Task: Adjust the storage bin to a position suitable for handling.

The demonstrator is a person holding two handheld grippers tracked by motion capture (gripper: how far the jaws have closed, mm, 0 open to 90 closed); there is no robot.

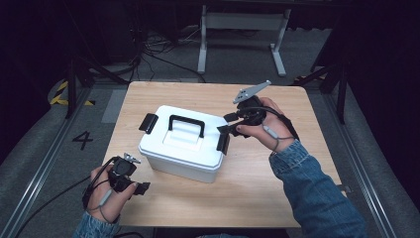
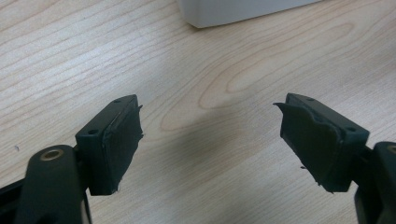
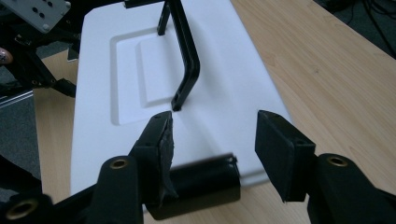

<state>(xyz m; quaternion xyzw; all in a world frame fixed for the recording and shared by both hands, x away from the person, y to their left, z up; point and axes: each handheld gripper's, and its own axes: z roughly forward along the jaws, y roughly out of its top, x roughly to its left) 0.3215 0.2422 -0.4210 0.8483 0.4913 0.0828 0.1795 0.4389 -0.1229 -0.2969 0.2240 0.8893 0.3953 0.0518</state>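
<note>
Presently, left to right across the desk (image 1: 257, 198):

Left hand-held gripper (image 1: 140, 188): at the near left corner of the desk, jaws spread wide, nothing between them; bare wood ahead in the left gripper view, a white corner of the box at the top edge. Just beside the box's near left corner, apart from it.

White storage box (image 1: 181, 161): centre of the desk, lid on, long axis running from far left to near right in the high view. Black carry handle (image 1: 186, 125) upright on the lid, along that same axis. Left latch (image 1: 147, 123) at the far-left end; right latch (image 1: 223, 143) at the near-right end.

Right hand-held gripper (image 1: 223, 128): at the box's right end, pointing leftward along the lid, jaws parted, gripping nothing. In the right gripper view, the right latch (image 3: 198, 186) low between the jaws, blurred, against the left pad (image 3: 161, 154) or very near it; contact not certain. Handle farther ahead along the lid.

Deciding relation: right latch directly under and ahead of the right hand-held gripper, far nearer to it than to the left one; left latch across the box from both.
</note>
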